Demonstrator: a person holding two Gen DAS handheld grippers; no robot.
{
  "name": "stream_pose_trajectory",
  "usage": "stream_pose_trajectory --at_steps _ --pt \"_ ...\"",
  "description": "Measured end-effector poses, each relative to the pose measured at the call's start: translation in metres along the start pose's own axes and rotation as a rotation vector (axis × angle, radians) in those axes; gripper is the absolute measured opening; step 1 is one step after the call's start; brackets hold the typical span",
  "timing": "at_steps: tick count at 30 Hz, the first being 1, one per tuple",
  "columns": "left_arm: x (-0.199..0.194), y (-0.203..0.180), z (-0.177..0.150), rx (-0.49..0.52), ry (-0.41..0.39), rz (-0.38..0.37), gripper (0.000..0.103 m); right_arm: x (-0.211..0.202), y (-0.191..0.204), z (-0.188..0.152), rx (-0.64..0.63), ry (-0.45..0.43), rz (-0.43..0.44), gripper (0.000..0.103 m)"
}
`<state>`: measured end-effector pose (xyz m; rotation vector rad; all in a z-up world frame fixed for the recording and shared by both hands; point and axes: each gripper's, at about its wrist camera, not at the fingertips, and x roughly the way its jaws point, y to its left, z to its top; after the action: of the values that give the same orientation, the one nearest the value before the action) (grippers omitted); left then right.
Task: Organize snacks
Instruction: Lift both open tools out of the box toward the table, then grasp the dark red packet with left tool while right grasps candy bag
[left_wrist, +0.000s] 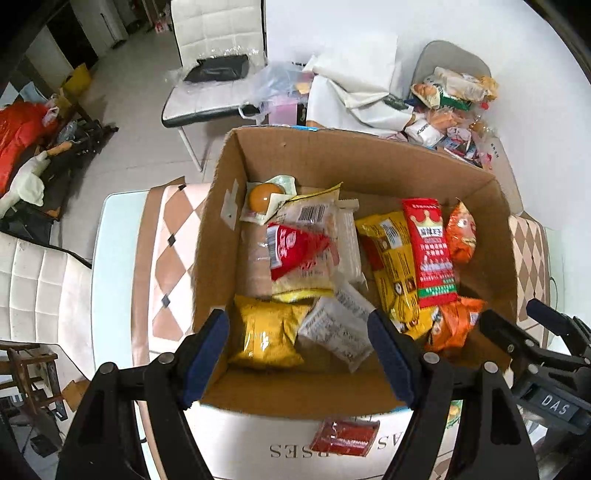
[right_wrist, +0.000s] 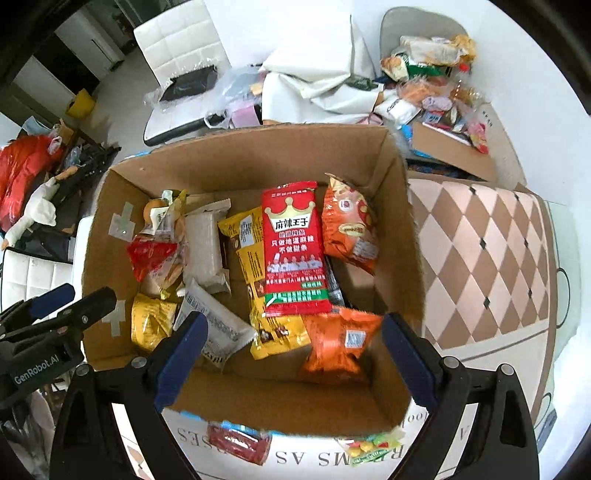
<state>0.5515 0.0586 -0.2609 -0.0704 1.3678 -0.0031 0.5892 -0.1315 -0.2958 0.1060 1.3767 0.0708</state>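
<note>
Both tongs hover released above the cardboard box (left_wrist: 332, 155) on the table (right_wrist: 480, 258); nothing sits between the left tongs (left_wrist: 299, 358) or the right tongs (right_wrist: 295, 362). Snacks lie inside the box. Only the right view reads the red crown packet (right_wrist: 293, 247) fully. A red packet (left_wrist: 345, 437) outside the box is partly hidden by the box wall.

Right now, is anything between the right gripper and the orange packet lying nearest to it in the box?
Nothing visible. The right gripper is open above the cardboard box, and the orange packet lies uncovered directly below it, on top of the other snacks.
</note>
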Motion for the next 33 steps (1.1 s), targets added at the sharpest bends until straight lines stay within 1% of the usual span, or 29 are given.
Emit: stream_pose_trajectory --at_steps 3,8,14,22,24,27,33 --pt "-0.018 0.000 -0.019 0.009 -0.046 0.008 0.076 -0.018 -0.001 -0.017 -0.001 -0.038 -0.007 0.097" --pt "-0.053 -0.002 -0.053 0.024 -0.155 0.035 0.076 -0.048 0.000 -0.050 -0.006 -0.108 -0.022 0.097" --pt "-0.085 -0.004 -0.087 0.039 -0.242 0.038 0.076 -0.081 0.007 -0.088 -0.015 -0.173 -0.031 0.097" --pt "-0.114 -0.006 -0.124 0.029 -0.306 0.014 0.076 -0.131 0.013 -0.132 -0.033 -0.265 -0.045 0.097" --pt "-0.122 -0.006 -0.132 0.025 -0.323 0.009 0.076 -0.141 0.015 -0.139 -0.034 -0.281 -0.047 0.097" --pt "-0.129 -0.006 -0.140 0.024 -0.340 0.008 0.076 -0.154 0.013 -0.149 -0.024 -0.300 -0.039 0.097" --pt "-0.142 -0.008 -0.149 0.019 -0.354 -0.009 0.076 -0.173 0.005 -0.164 0.011 -0.314 0.010 0.097"
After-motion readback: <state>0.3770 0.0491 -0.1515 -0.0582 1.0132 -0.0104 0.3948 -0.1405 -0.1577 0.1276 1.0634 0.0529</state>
